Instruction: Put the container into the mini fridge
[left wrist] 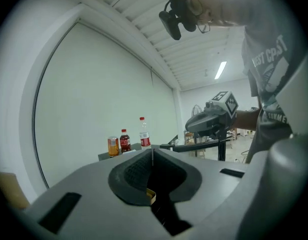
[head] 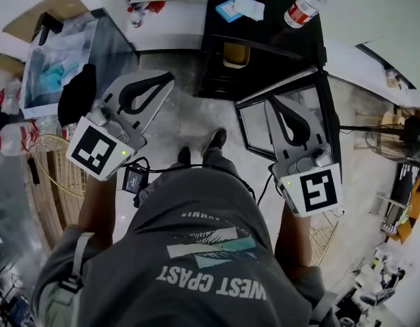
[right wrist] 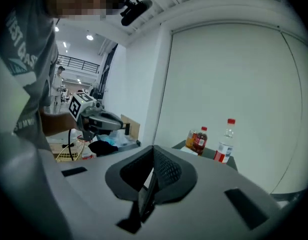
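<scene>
Three drinks stand upright in a row. The orange can (right wrist: 192, 140) is just beside the cola bottle (right wrist: 200, 140). The clear water bottle (right wrist: 225, 143), red-capped, stands apart at the right end. Blue and white packets (head: 241, 7) lie near them. A wire basket (head: 50, 176) stands at the left edge of the floor (head: 189, 114), below a black fabric item (head: 77, 94). A fan (head: 394, 138) stands at the right edge.
</scene>
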The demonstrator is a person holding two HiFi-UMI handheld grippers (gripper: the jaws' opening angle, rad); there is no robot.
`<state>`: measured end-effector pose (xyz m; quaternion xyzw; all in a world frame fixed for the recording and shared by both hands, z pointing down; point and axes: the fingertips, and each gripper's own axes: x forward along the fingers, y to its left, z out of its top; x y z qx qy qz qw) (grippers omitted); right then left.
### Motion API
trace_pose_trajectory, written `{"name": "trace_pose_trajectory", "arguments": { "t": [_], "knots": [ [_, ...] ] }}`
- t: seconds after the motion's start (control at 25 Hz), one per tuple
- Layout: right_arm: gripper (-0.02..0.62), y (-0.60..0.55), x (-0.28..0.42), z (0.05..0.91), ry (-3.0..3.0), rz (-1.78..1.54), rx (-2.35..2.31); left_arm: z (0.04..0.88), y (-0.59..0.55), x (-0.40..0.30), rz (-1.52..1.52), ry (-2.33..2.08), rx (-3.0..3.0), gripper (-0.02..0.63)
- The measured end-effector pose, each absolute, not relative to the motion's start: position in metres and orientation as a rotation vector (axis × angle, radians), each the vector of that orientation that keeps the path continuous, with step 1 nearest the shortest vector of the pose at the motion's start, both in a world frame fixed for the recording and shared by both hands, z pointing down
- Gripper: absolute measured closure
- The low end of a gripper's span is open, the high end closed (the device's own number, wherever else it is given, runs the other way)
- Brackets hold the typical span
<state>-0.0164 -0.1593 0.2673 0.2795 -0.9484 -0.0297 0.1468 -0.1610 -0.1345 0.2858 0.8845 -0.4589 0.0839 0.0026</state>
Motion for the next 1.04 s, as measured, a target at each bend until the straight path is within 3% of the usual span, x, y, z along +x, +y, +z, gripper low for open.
{"name": "trace_pose_trajectory", "arguments": {
  "t": [0.32, 1.04],
  "knots": [
    [0.568, -0.113, 0.001, 0.217, -2.789, -0.121, 0.862, 0.266, -0.121, -0.154, 0.264, -1.42, 2.826, 0.58],
    [0.569, -0.109, 0.007, 0.22, -2.778, -0.108, 0.922, 0.276, -0.109, -0.15, 0.307, -1.355, 2.834, 0.581]
  ]
}}
